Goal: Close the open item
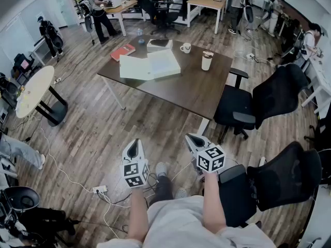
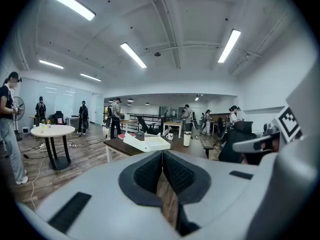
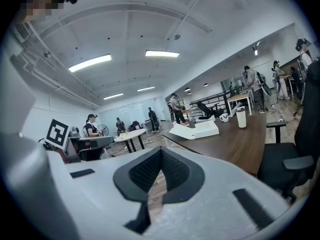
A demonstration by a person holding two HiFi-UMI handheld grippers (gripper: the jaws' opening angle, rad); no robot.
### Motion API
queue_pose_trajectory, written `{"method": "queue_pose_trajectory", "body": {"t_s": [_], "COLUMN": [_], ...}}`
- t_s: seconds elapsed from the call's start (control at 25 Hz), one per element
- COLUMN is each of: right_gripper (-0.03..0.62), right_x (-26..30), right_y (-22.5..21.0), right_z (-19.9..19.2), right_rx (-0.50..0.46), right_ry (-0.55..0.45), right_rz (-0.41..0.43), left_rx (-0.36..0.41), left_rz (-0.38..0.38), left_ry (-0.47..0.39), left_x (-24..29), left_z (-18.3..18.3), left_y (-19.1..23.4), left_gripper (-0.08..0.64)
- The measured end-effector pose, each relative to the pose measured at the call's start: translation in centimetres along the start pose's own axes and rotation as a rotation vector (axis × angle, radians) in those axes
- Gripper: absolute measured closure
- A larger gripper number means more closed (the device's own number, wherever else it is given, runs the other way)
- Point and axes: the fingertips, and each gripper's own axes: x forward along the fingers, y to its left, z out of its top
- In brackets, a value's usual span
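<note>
L gripper (image 1: 135, 142), R gripper (image 1: 191, 137): ribbed fingers (image 2: 147, 174) together; flat white box (image 1: 150, 65) open, wood table (image 1: 196, 87).

Open floor (image 1: 111, 128) to table (image 1: 199, 89); chairs (image 1: 276, 94) rt.

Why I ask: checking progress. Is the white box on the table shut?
No, the white box lies open on the table, its lid folded out beside its base.

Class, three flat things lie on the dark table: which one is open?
The big white item, spread in two halves, nearest the camera. The red book and the small box behind it lie shut.
</note>
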Motion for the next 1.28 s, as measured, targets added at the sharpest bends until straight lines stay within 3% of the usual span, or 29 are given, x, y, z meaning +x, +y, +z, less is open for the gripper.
{"method": "queue_pose_trajectory", "body": {"t_s": [0.32, 0.72, 0.84, 0.96, 1.08, 1.28], "right_gripper": [0.588, 0.584, 0.501, 0.477, 0.434, 0.362], "right_x": [0.7, 3.8, 5.3, 6.3, 7.8, 11.2], "right_y": [-1.3, -2.6, -2.8, -3.5, -4.3, -6.8], "right_z": [0.3, 1.3, 1.0, 1.1, 1.2, 2.9], "right_rx": [0.028, 0.052, 0.055, 0.074, 0.09, 0.093], "right_ry": [-0.035, -0.083, -0.056, -0.045, -0.034, -0.008], "right_rz": [-0.021, -0.036, -0.014, -0.006, -0.001, -0.013], "left_rx": [0.003, -0.045, -0.059, -0.059, -0.051, -0.062], "left_rz": [-0.011, 0.064, 0.071, 0.06, 0.037, 0.0], "left_ry": [0.005, -0.024, -0.016, 0.004, 0.018, 0.008], "left_x": [0.0, 0.3, 1.4, 3.1, 5.4, 10.3], "left_z": [-0.2, 0.3, 0.1, 0.1, 0.6, 2.6], "left_y": [0.6, 5.3, 6.1, 6.1, 6.3, 7.4], "left_gripper": [0.554, 0.554, 0.551, 0.538, 0.437, 0.402]}}
